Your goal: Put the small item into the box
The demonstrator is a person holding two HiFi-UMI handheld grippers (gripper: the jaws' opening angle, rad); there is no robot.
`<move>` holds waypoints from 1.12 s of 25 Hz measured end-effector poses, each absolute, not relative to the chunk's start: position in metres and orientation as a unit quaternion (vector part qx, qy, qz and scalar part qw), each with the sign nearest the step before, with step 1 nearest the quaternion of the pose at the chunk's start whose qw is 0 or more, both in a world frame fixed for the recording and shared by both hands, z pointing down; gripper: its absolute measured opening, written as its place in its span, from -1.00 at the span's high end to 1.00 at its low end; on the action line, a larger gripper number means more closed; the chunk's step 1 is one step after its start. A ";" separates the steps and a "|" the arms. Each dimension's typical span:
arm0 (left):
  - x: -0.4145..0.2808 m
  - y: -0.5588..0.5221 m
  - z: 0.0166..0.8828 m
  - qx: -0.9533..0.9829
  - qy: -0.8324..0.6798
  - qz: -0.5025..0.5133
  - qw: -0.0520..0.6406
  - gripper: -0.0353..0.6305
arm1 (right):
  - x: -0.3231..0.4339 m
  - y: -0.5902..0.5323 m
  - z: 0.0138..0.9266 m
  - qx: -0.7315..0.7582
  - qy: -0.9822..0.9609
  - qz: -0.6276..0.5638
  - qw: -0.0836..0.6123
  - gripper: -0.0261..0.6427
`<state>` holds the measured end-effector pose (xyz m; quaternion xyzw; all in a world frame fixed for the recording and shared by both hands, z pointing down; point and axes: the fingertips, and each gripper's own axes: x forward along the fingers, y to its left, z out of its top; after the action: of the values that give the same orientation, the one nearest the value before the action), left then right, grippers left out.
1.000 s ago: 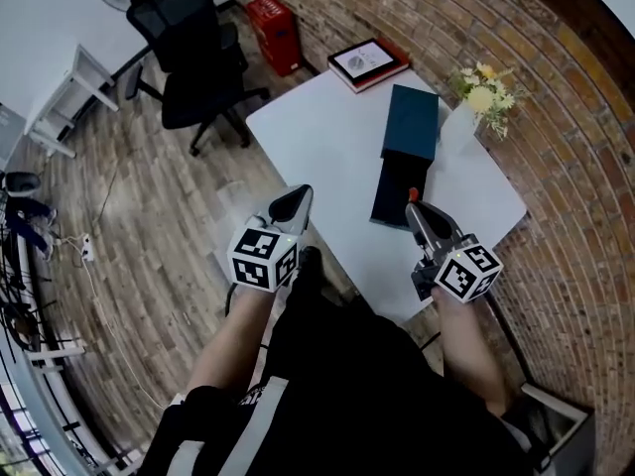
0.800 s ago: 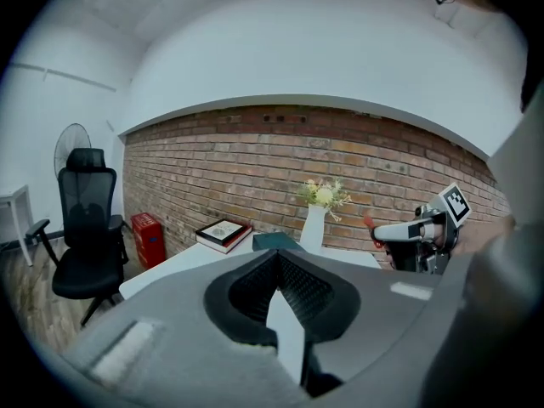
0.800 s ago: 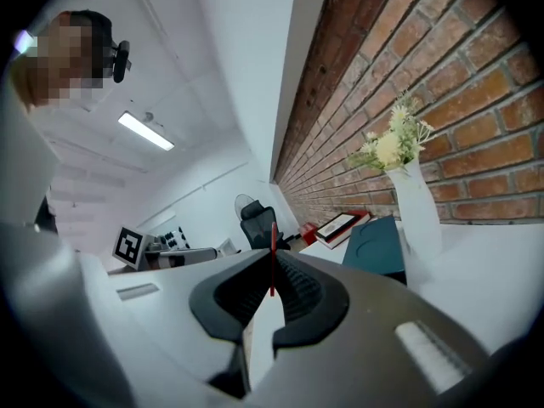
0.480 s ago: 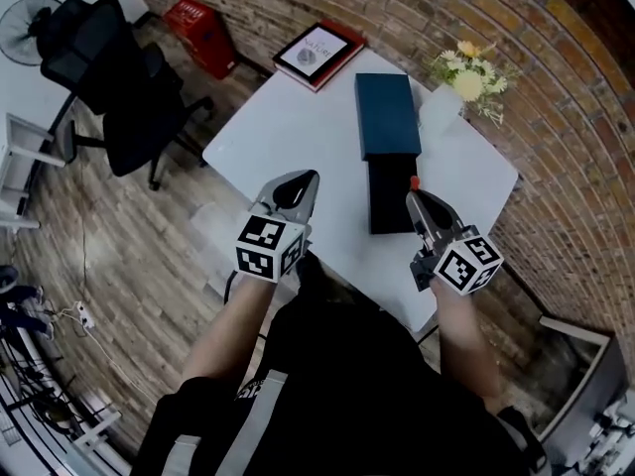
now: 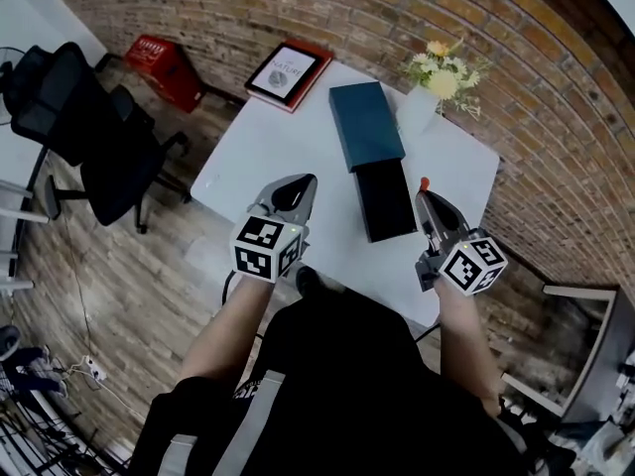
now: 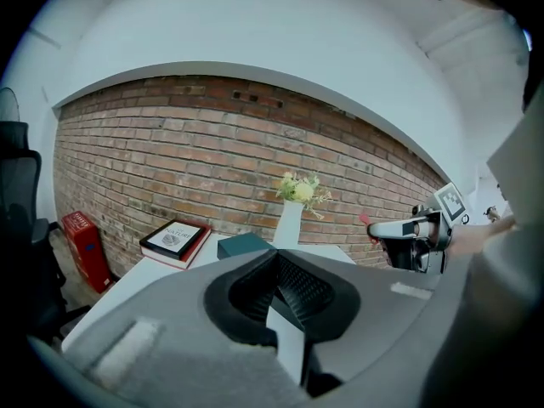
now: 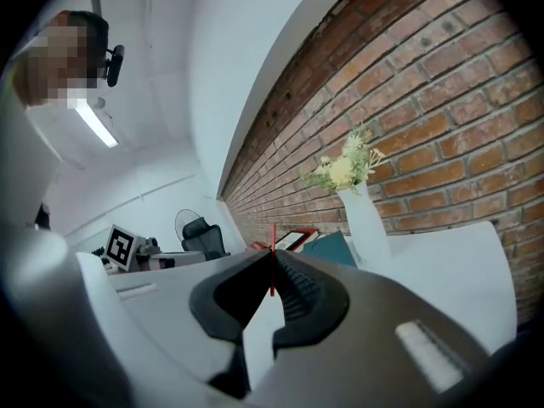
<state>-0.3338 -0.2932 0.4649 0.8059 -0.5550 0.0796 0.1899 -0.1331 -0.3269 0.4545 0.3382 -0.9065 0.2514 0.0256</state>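
Observation:
A black open box [image 5: 385,199] lies on the white table [image 5: 298,137], with its teal lid [image 5: 365,125] just beyond it. My right gripper [image 5: 425,195] hangs to the right of the box, shut on a small thin red item [image 5: 424,182] that sticks out past its tips. The right gripper view shows the red item [image 7: 273,266] as a slim strip pinched between the jaws. My left gripper [image 5: 305,180] is shut and holds nothing, above the table's near left part. From the left gripper view, the right gripper [image 6: 376,228] with the red item [image 6: 365,219] shows at the right.
A white vase of flowers [image 5: 425,92] stands by the brick wall, beside the lid. A red-edged framed book [image 5: 286,70] lies at the table's far corner. A black office chair [image 5: 84,132] and a red crate [image 5: 164,67] are on the wood floor to the left.
The head view has swung, so the table and box now sit more squarely ahead. Both grippers keep nearly the same places, the right still holding the red item.

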 end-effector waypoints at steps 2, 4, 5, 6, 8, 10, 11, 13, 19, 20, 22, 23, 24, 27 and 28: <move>-0.324 -0.298 0.461 0.812 -0.547 0.082 0.186 0.87 | -0.118 -0.329 0.455 0.351 -0.902 0.251 0.023 0.88; -0.314 -0.304 0.456 0.815 -0.543 0.086 0.182 0.87 | -0.103 -0.332 0.457 0.362 -0.897 0.254 0.021 0.88; -0.309 -0.306 0.454 0.816 -0.542 0.086 0.182 0.87 | -0.096 -0.332 0.459 0.366 -0.894 0.256 0.020 0.89; -0.303 -0.307 0.452 0.817 -0.540 0.086 0.182 0.87 | -0.089 -0.333 0.460 0.369 -0.893 0.259 0.018 0.89; -0.290 -0.309 0.450 0.820 -0.536 0.090 0.180 0.87 | -0.077 -0.334 0.464 0.373 -0.890 0.263 0.015 0.89; -0.280 -0.309 0.451 0.819 -0.535 0.096 0.182 0.87 | -0.070 -0.330 0.469 0.372 -0.888 0.268 0.014 0.89; -0.276 -0.309 0.452 0.819 -0.535 0.096 0.184 0.87 | -0.067 -0.326 0.471 0.369 -0.890 0.269 0.017 0.89; -0.266 -0.310 0.455 0.819 -0.534 0.096 0.187 0.87 | -0.063 -0.320 0.477 0.365 -0.891 0.267 0.028 0.88; -0.246 -0.326 0.470 0.834 -0.508 0.109 0.186 0.87 | -0.056 -0.317 0.498 0.383 -0.876 0.287 0.055 0.88; -0.245 -0.330 0.473 0.837 -0.503 0.109 0.187 0.87 | -0.057 -0.320 0.502 0.388 -0.874 0.287 0.061 0.88; -0.244 -0.337 0.477 0.843 -0.491 0.107 0.192 0.87 | -0.060 -0.329 0.508 0.400 -0.866 0.293 0.067 0.88; -0.244 -0.341 0.479 0.847 -0.484 0.105 0.194 0.87 | -0.064 -0.334 0.511 0.404 -0.863 0.297 0.069 0.88; -0.244 -0.345 0.479 0.851 -0.477 0.104 0.194 0.87 | -0.069 -0.339 0.513 0.405 -0.861 0.300 0.071 0.88; -0.244 -0.353 0.489 0.861 -0.458 0.111 0.192 0.87 | -0.087 -0.345 0.527 0.404 -0.857 0.305 0.097 0.88; -0.245 -0.355 0.493 0.863 -0.453 0.111 0.196 0.87 | -0.093 -0.347 0.531 0.405 -0.854 0.307 0.107 0.88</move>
<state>-0.2454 -0.3551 0.4933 0.8625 -0.4531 0.1111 0.1959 -0.0926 -0.3471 0.5313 0.4052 -0.8544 0.3073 0.1069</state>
